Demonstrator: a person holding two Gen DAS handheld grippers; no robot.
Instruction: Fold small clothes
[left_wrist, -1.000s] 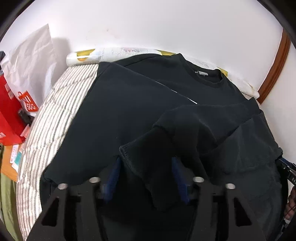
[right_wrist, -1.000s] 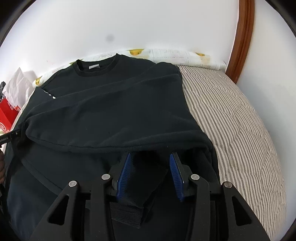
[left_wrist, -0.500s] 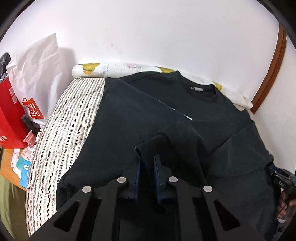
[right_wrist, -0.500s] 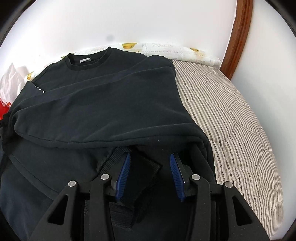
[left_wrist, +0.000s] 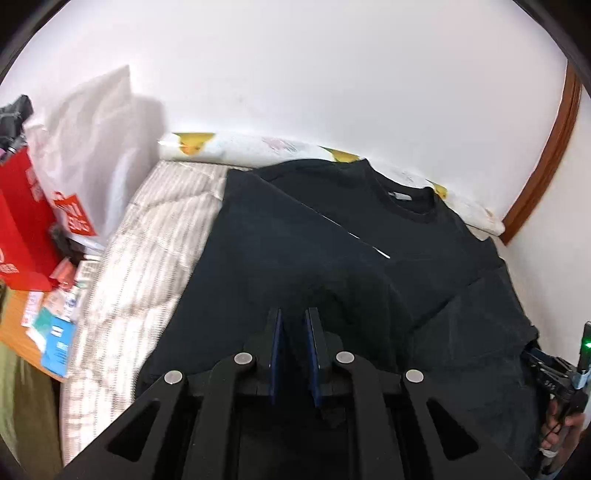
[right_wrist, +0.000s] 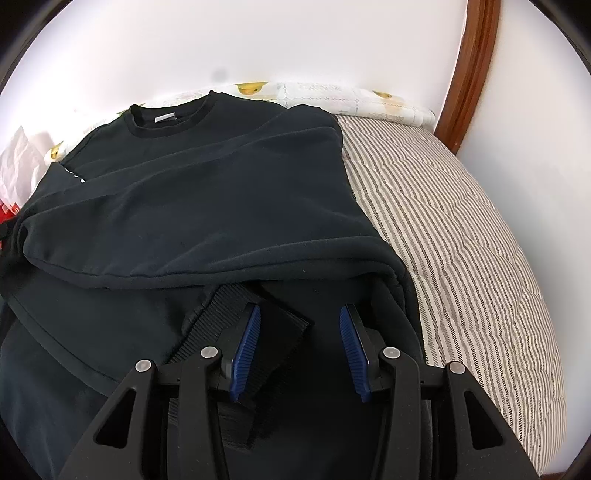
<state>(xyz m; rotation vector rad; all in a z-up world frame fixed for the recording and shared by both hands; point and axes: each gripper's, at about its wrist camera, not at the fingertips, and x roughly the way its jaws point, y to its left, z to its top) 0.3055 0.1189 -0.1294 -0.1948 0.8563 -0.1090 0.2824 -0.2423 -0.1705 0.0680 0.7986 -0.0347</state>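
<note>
Left jaws clamp the black sweatshirt (left_wrist: 303, 258) cuff; right jaws apart astride its hem

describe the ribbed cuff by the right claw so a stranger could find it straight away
Start at the striped quilted mattress and the black long-sleeved sweatshirt spread on it. Below the sleeve folded across its front, a black ribbed knit cuff lies by the right claw. Its fine ridges set it apart from the smooth cloth around.
</note>
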